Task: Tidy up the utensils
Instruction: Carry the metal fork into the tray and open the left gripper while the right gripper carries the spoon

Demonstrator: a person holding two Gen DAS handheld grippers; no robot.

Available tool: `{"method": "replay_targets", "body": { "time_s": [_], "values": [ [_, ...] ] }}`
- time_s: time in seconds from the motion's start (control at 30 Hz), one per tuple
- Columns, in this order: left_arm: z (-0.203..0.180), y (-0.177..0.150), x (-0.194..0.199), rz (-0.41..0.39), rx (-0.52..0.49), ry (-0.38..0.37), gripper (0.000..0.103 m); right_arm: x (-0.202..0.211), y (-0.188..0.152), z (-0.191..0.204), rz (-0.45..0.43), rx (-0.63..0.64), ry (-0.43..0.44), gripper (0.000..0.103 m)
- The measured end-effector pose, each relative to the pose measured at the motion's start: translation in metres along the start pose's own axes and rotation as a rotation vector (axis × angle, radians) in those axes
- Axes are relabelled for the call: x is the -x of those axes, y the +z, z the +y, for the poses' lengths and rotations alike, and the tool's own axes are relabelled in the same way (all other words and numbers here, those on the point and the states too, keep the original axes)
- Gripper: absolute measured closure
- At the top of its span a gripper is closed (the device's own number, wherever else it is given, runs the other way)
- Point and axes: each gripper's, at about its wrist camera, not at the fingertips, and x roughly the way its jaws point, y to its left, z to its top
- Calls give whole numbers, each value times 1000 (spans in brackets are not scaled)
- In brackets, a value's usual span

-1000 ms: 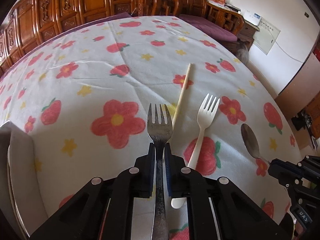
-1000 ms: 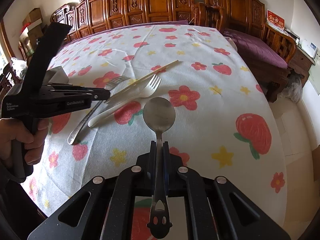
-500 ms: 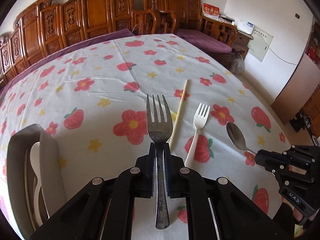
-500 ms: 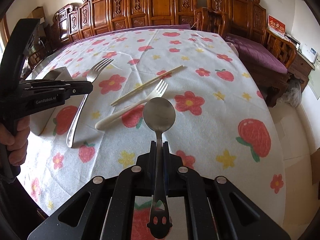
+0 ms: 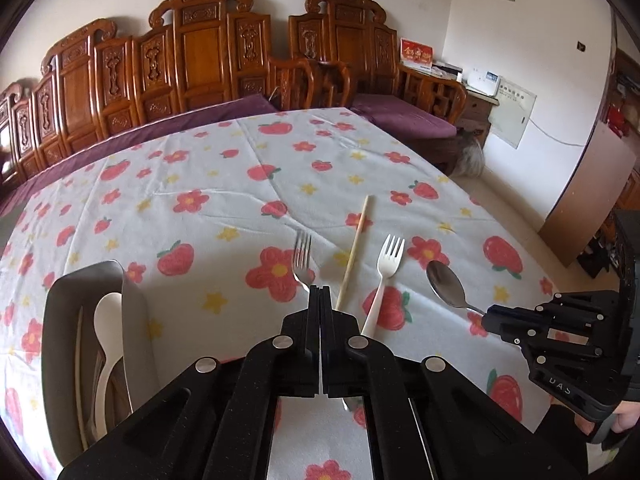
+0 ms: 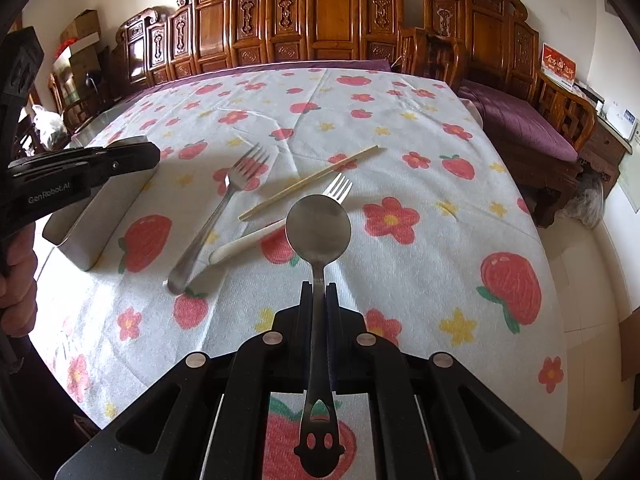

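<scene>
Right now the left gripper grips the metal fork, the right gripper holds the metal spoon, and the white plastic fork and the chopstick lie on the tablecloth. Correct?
One thing is wrong: the left gripper is shut on nothing. The right wrist view shows the metal fork lying on the tablecloth, apart from it. The right gripper does hold the metal spoon, and the white plastic fork and chopstick lie on the cloth.

"GenRobot.AI" on left gripper point(image 6: 154, 155), "UAS" on right gripper point(image 5: 490, 317)
</scene>
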Motion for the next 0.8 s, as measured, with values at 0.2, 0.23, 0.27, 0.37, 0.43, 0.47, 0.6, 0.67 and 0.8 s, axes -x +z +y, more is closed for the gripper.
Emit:
{"method": "replay_targets", "body": {
  "time_s": [0.2,0.23,0.27,0.37,0.43,0.47,0.6,0.67,0.8],
  "values": [
    [8,2,-21,79,40,6,103,0,0,0,-4,-5,1,96],
    [8,2,-29,109,47,2,103,0,0,0,-4,-6,1,96],
    [7,0,-35,130,47,0,103,0,0,0,-4,-6,1,95],
    [3,-1,-55,162,38,8,92,-1,0,-2,0,-7,0,95],
    [0,1,-69,178,45,12,76,-1,0,-4,0,-8,0,96],
    [0,1,-73,179,50,8,76,-1,0,-5,1,-11,0,96],
    [-4,5,-96,217,57,30,76,-2,1,-9,3,-22,3,95],
    [-4,5,-105,236,54,38,76,-2,0,-10,4,-26,4,95],
    [-4,4,-112,242,44,64,85,-3,1,-12,5,-29,7,95]
  ]
}}
